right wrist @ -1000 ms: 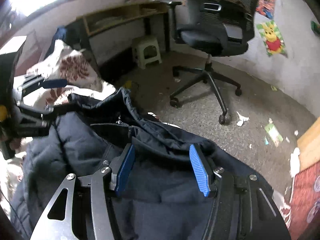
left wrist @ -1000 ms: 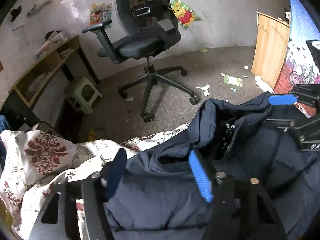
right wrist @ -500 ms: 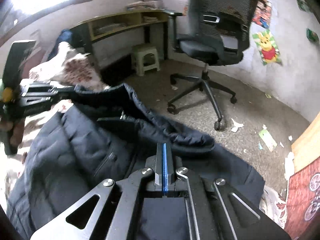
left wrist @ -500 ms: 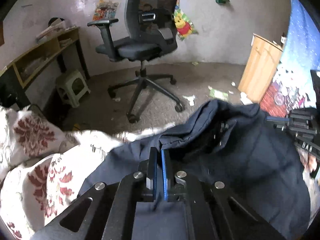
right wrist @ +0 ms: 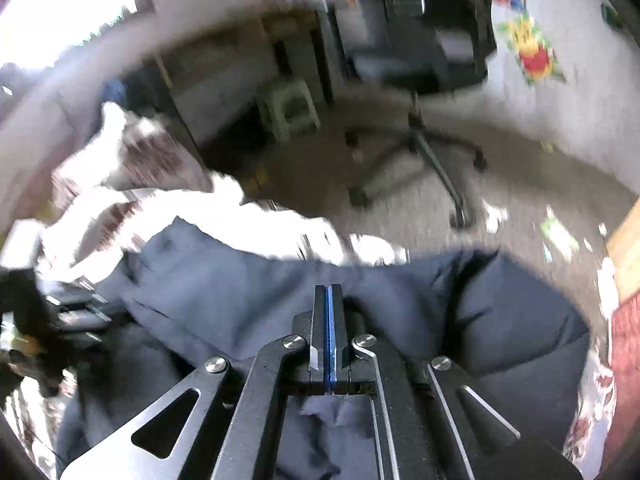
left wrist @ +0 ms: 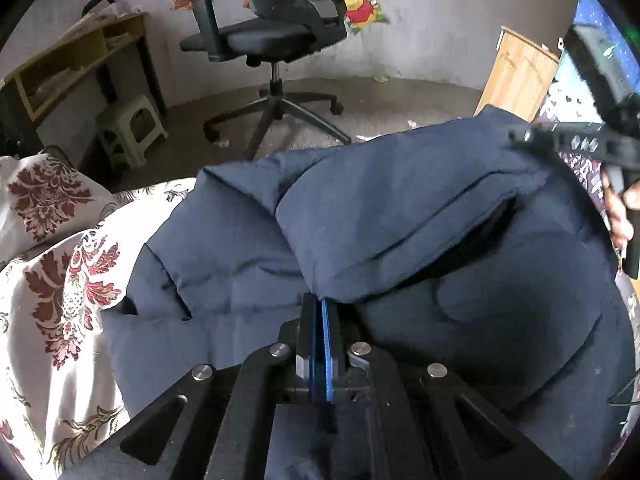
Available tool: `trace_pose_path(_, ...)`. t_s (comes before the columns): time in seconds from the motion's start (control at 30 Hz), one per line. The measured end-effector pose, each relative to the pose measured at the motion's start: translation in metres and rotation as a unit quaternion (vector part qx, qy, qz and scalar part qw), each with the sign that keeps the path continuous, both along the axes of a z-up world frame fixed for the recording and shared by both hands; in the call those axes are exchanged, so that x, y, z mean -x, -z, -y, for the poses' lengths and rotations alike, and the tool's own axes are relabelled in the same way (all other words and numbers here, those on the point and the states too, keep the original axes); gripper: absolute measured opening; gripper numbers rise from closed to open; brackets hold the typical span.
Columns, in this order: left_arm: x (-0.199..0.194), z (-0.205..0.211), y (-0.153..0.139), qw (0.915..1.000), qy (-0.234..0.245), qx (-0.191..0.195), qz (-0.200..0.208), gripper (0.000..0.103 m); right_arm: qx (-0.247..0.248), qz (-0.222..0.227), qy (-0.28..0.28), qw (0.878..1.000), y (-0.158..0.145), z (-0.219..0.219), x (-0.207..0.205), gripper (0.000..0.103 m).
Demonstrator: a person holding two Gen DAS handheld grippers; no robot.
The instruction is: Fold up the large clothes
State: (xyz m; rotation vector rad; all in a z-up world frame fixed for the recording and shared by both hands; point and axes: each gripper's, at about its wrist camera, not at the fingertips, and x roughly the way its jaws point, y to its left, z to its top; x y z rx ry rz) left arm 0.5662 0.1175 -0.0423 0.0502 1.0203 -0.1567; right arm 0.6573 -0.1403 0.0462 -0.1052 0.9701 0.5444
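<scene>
Left wrist view, from the left edge: floral bedspread (left wrist: 60, 280) in white with dark red motifs, spread over a bed; behind it a wooden shelf unit (left wrist: 68, 64) against the wall and a pale plastic stool (left wrist: 132, 128) on the floor. Centre: black office chair (left wrist: 276, 36) on the carpet, and below it the navy padded jacket (left wrist: 400, 220), lying on the bedspread with one quilted panel raised and folded over the rest. Left gripper (left wrist: 320, 312) at the bottom centre, fingers pressed together and clamped on the lower corner of that raised panel. Far right: right gripper (left wrist: 520, 136) at the jacket's upper edge, a hand (left wrist: 618, 208) behind it, wooden cabinet (left wrist: 520, 72) beyond. Right wrist view, heavily blurred: bedspread (right wrist: 132, 200) at left, same jacket (right wrist: 240, 280) across the lower half, right gripper (right wrist: 330, 300) in the middle with fingers closed flat together on a jacket fold, office chair (right wrist: 420, 60) and littered floor (right wrist: 540, 200) to the right.
</scene>
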Motion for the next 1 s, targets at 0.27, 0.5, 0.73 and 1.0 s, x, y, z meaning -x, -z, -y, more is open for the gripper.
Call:
trace_pose_path(0.27,-0.005,-0.013,0.029,0.9991,-0.027,0.033,-0.008,0.002,0.003,-0.053,0.022,0.998,0.069,0.012,0.003,0.001)
trace_pose_path(0.5,0.029,-0.037,-0.019,0.9847,-0.046,0.135,0.100,0.002,-0.070,-0.009,0.030,0.997,0.071,0.036,0.027,0.001)
trace_pose_path(0.73,-0.026,0.015,-0.051,0.9851,0.039,0.130,0.105,0.002,-0.057,0.009,0.020,0.998,0.061,0.052,0.041,0.001)
trace_pose_path(1.0,-0.073,0.042,0.018,0.9904,0.080,0.090,-0.067,0.004,0.029,-0.018,0.018,0.999,0.051,0.047,0.023,0.001)
